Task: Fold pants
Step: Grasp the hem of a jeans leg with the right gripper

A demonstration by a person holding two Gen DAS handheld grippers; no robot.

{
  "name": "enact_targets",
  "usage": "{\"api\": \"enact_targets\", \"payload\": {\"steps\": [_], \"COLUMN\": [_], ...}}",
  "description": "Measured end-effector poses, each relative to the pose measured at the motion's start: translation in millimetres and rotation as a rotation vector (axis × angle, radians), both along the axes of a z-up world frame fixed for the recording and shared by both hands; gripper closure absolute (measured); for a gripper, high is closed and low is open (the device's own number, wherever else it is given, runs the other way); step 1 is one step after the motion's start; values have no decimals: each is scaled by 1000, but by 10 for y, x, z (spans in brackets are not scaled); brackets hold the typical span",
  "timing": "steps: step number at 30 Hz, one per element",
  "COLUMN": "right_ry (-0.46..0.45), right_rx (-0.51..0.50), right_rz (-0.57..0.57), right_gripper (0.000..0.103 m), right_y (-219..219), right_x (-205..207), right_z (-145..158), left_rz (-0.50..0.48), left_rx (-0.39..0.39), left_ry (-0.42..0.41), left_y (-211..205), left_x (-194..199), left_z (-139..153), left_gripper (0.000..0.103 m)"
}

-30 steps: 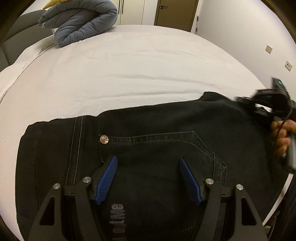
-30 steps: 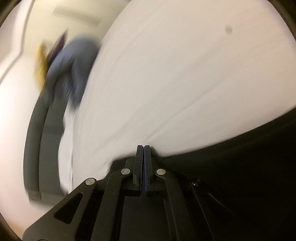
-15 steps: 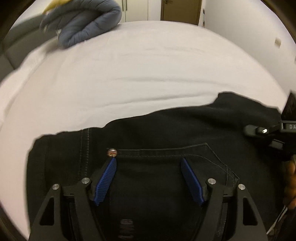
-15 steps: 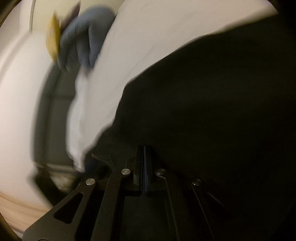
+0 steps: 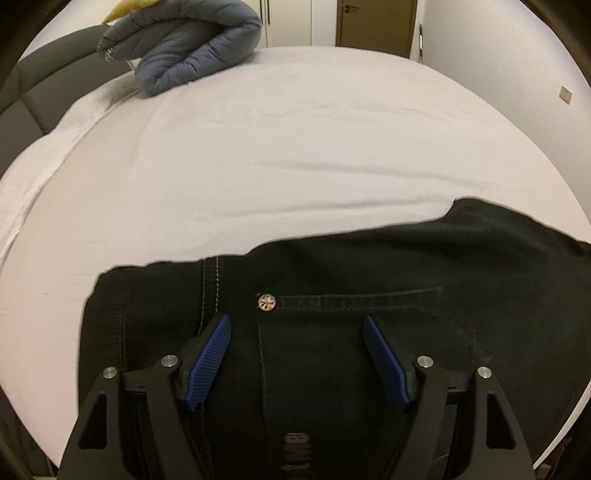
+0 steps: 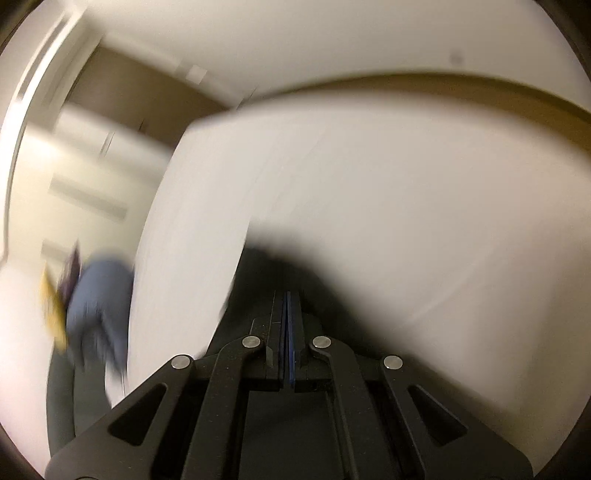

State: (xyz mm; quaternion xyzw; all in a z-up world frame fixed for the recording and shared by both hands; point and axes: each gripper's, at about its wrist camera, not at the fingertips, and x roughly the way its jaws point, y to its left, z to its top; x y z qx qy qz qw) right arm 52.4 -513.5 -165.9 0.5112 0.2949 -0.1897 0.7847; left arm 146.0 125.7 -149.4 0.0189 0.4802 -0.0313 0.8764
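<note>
Black jeans point(image 5: 369, 266) lie folded on the near part of the white bed point(image 5: 295, 140), back pocket and a metal rivet point(image 5: 266, 302) facing up. My left gripper point(image 5: 297, 325) is open and empty, its blue pads point(image 5: 210, 354) spread just above the pocket area. In the blurred right wrist view, my right gripper point(image 6: 288, 295) is shut, with a dark patch of the pants point(image 6: 266, 266) just beyond its tips; whether cloth is pinched between the pads is not clear.
A rolled grey-blue quilted duvet point(image 5: 192, 40) lies at the far left of the bed, next to a dark headboard point(image 5: 33, 85). A brown door point(image 5: 376, 22) and white walls stand beyond. The duvet also shows blurred in the right wrist view point(image 6: 99, 306).
The right gripper and hand have left the left wrist view. The right wrist view has swung from filled with black cloth to mostly bed and wall. The left gripper pulled back slightly.
</note>
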Motion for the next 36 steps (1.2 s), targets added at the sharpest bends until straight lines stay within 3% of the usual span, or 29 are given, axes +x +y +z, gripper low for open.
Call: {"api": "enact_targets", "payload": {"steps": [1, 3, 7, 10, 12, 13, 15, 18, 21, 23, 25, 26, 28, 30, 31, 32, 33, 34, 36], "right_ry": [27, -43, -239, -234, -143, -81, -119, -103, -109, -113, -6, 4, -27, -85, -109, -132, -165, -197, -226], "right_rx": [-27, -29, 95, 222, 267, 269, 313, 203, 171, 156, -4, -23, 55, 40, 12, 6, 13, 30, 96], "right_rz": [-39, -18, 345, 552, 601, 592, 546, 427, 216, 121, -8, -69, -156, -118, -62, -15, 32, 65, 117], "right_gripper": [95, 95, 95, 95, 95, 103, 103, 103, 103, 103, 103, 98, 95, 88, 69, 38, 25, 20, 20], "right_y": [-105, -123, 706, 1417, 1744, 1743, 1464, 914, -135, -558, -916, -1073, -1327, -1293, -1167, -1047, -874, -679, -448], "right_x": [-88, -205, 94, 336, 452, 463, 375, 250, 153, 53, -132, -247, -519, -665, -692, -703, -725, -745, -776], "right_z": [88, 303, 489, 189, -154, -318, -498, -382, -355, -289, -35, 28, 116, 320, 442, 507, 560, 579, 521], "left_rz": [-4, -41, -118, -201, -217, -214, -210, -206, -199, -198, -184, -173, -148, -123, -123, -127, -138, -163, -212], "left_rx": [-9, -34, -153, -179, -146, -149, -171, -145, -150, -119, -123, -126, -122, -141, -178, -211, -256, -300, -338], "left_ry": [-10, -35, -34, 15, 67, 57, 57, 51, 44, 33, 28, 28, 23, 13, 4, -3, -11, -17, -20], "left_y": [-23, -254, -859, -1334, -1500, -1491, -1420, -1346, -1268, -1289, -1213, -1167, -1118, -1073, -1101, -1124, -1170, -1264, -1468], "left_x": [44, 34, 100, 105, 118, 115, 133, 137, 149, 114, 88, 72, -29, -48, -84, -139, -161, -225, -311], "left_z": [39, 165, 227, 42, -167, -212, -203, -215, -225, -228, -230, -220, -147, -38, 27, 71, 141, 201, 239], "left_gripper": [28, 28, 27, 27, 27, 27, 27, 27, 27, 27, 27, 30, 35, 35, 35, 34, 29, 26, 21]}}
